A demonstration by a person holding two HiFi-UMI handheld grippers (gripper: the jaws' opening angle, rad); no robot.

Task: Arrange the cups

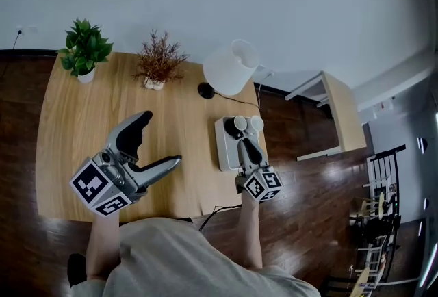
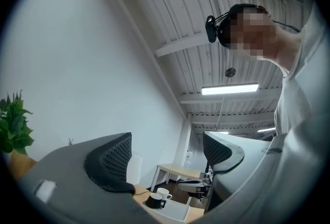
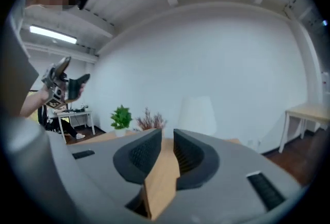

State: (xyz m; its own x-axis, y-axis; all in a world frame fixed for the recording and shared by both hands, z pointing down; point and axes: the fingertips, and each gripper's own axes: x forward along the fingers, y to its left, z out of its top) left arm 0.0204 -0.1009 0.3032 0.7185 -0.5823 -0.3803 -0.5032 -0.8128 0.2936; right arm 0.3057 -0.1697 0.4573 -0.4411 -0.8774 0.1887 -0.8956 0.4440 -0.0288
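A dark cup [image 1: 236,124] and a white cup [image 1: 256,122] stand side by side at the far end of a white tray [image 1: 226,148] on the wooden table [image 1: 75,124]. My right gripper [image 1: 245,146] hovers over the tray's near part, pointing at the cups. Its jaws are shut with nothing between them, and only a thin slit shows in the right gripper view [image 3: 167,136]. My left gripper [image 1: 163,139] is raised over the table's middle, open and empty. In the left gripper view [image 2: 166,140] the dark cup [image 2: 154,200] and white cup [image 2: 164,193] show low between its wide jaws.
A white lamp [image 1: 231,67] with a black base stands behind the tray, its cable running off the right edge. A dried-plant pot [image 1: 159,61] and a green potted plant [image 1: 85,49] line the table's far side. A small side table [image 1: 339,111] stands to the right on the dark floor.
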